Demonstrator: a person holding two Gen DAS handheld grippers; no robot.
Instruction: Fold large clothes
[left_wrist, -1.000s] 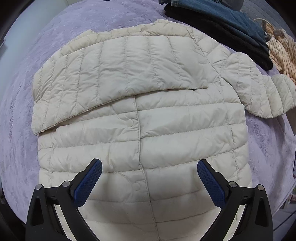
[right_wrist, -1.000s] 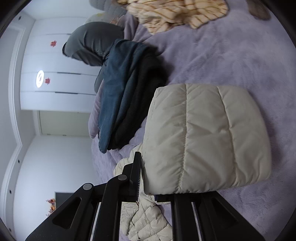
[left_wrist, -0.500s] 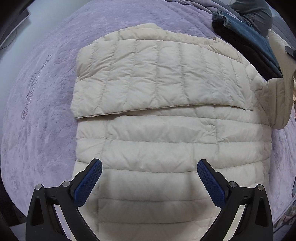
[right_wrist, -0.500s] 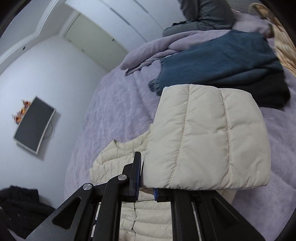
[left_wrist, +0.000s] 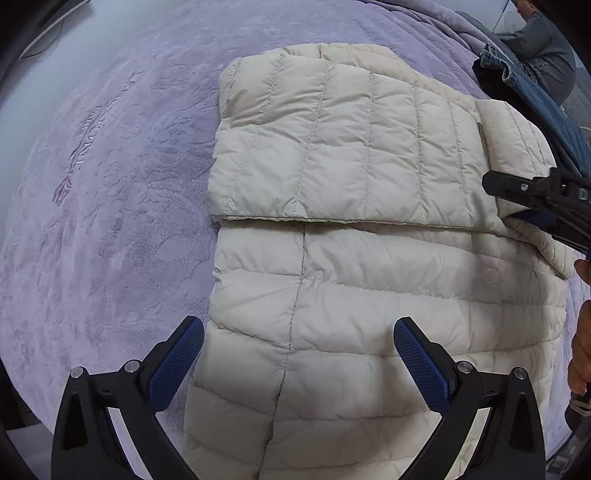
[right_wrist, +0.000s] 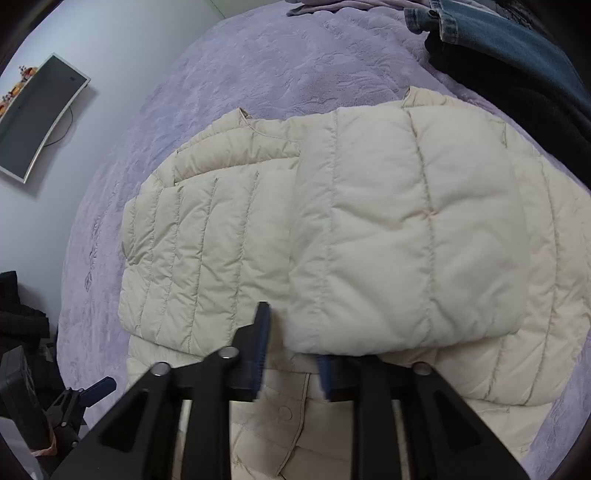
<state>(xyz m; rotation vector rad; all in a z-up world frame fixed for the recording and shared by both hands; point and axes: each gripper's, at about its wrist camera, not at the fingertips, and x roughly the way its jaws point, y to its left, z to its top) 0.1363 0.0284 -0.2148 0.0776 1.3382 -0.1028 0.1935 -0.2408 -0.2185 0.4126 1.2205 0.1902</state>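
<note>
A: Where is the jacket (left_wrist: 369, 280)?

B: Flat on the purple bedspread (left_wrist: 110, 221), front up, with its snap placket running toward the near edge. 1 sleeve (left_wrist: 343, 147) is folded across the chest, lying crosswise over the body.

A: And the left gripper (left_wrist: 299, 354)?

B: Spread wide and holding nothing. Its 2 blue pads hang above the jacket's lower part, the left pad over the jacket's left edge.

A: The right gripper (right_wrist: 291, 350)?

B: Its jaws are narrowed with a gap between the pads, and the other sleeve (right_wrist: 417, 229) lies right at their tips, draped over the chest beside the first sleeve. I cannot tell whether they grip the cuff or have let go.

A: Anything else on the bed?

B: Jeans (right_wrist: 498, 40) on a black garment (right_wrist: 517, 96) at the far right. A monitor (right_wrist: 33, 118) hangs on the left wall.
</note>
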